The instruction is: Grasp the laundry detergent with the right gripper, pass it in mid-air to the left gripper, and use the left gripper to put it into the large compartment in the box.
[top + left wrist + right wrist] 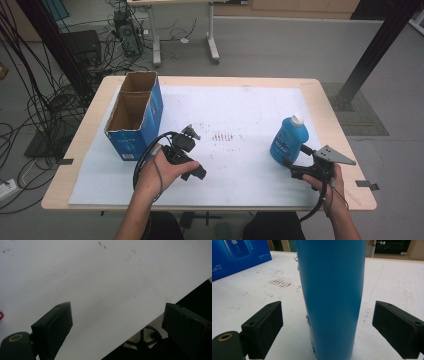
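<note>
Hands come in from the near edge of the bench (325, 87), each carrying a tool. The right tool (289, 167) is held low and level, aimed at the base of a blue bottle (289, 138) with a white cap that stands upright on the white sheet (240, 107) near the right side. In the right gripper view the bottle (332, 297) rises between the two black jaws with clear space on either side, so the jaws are spread wide and press on nothing; this looks like lining up for a side grasp low on the body, where an upright bottle is least likely to tip. The left tool (199, 172) rests over bare sheet near the front, jaws apart and nothing between them, probably waiting its turn. Farther back at the left stands an open blue cardboard box (135, 117), its two compartments apparently empty, though their floors are in shadow. It seems the likely destination, left open-topped so the bottle can go in from above.
</note>
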The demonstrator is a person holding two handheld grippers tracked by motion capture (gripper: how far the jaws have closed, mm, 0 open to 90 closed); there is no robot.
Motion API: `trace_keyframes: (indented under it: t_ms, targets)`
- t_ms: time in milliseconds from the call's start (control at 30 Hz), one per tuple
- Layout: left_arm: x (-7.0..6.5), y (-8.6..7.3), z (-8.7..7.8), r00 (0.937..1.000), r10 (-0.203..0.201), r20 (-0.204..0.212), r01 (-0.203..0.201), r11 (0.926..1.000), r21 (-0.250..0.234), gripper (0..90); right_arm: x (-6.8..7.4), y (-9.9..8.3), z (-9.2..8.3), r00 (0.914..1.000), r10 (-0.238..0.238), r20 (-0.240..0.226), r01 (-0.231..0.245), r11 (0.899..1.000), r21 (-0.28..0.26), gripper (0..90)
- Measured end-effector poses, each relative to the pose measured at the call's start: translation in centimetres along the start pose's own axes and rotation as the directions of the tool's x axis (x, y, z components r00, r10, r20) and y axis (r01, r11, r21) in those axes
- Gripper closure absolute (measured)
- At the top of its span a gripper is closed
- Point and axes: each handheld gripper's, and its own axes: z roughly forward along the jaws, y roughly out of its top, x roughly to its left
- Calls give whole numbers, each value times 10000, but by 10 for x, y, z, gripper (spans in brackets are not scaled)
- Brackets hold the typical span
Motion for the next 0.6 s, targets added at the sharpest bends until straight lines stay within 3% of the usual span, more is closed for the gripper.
trace_keyframes:
  t_ms: [200,600]
  targets:
    - [1,-1,-1,10000,-42,19,42,10000,-86,98,0,1,2,10000,55,38,-53,9993,-365,92]
    - [4,-3,-3,10000,-54,-42,54,10000,-54,98,0,3,4,9999,115,82,-111,9988,-479,92]
